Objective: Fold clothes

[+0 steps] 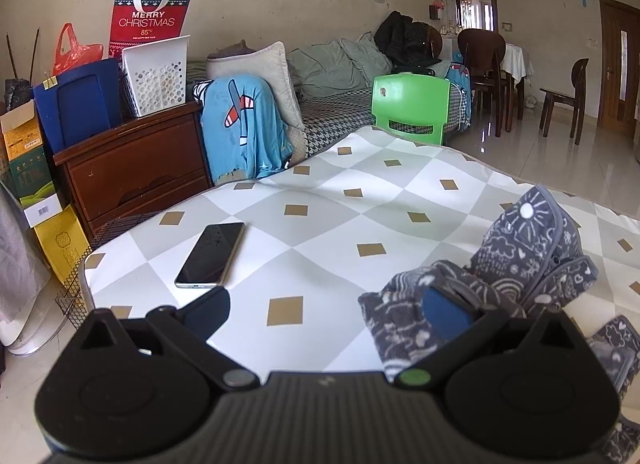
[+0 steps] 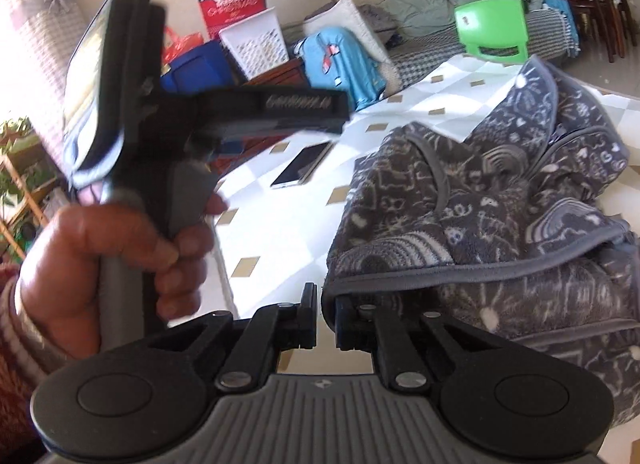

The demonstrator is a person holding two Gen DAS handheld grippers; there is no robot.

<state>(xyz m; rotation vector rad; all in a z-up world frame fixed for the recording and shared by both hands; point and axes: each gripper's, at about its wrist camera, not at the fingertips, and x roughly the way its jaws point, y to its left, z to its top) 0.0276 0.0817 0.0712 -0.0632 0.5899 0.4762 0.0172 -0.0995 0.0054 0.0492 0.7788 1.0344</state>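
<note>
- The grey patterned fleece garment [image 1: 532,248] lies bunched in a rumpled heap on the counter [image 1: 320,192], at about 3 o'clock in the left wrist view; it is not flat and no neat fold shows.
- The left hand-held gripper [image 1: 326,314] has its jaws spread wide. Its right finger [image 1: 446,314] touches or pokes into the near edge of the cloth, while the other finger hangs over bare counter; nothing is pinched.
- The right hand-held gripper [image 2: 326,314] has its jaws drawn narrow, with a slim gap between them. A hem of the garment [image 2: 480,200] sits right at the right fingertip, at 12 o'clock from it; I cannot tell whether any cloth is truly caught.
- Judgement: the step in hand looks like taking hold of the heap's edges. The bunched state would suit either a garment being gathered to spread out or one lifted between folds, so the pictures do not settle which.
- Whichever holds, a next move would call for a firm pinch on a hem or corner by each side, well apart, so the fleece can hang or lie straight.
- A phone [image 1: 211,254] lies on the counter at 9 o'clock from the garment, inside any spreading area; cloth could drag it.
- The person's left hand [image 2: 116,260] and its tool crowd the right wrist view at 9 o'clock, near the heap.
- A green chair [image 1: 412,104] stands at the counter's far edge, 12 o'clock.
</note>
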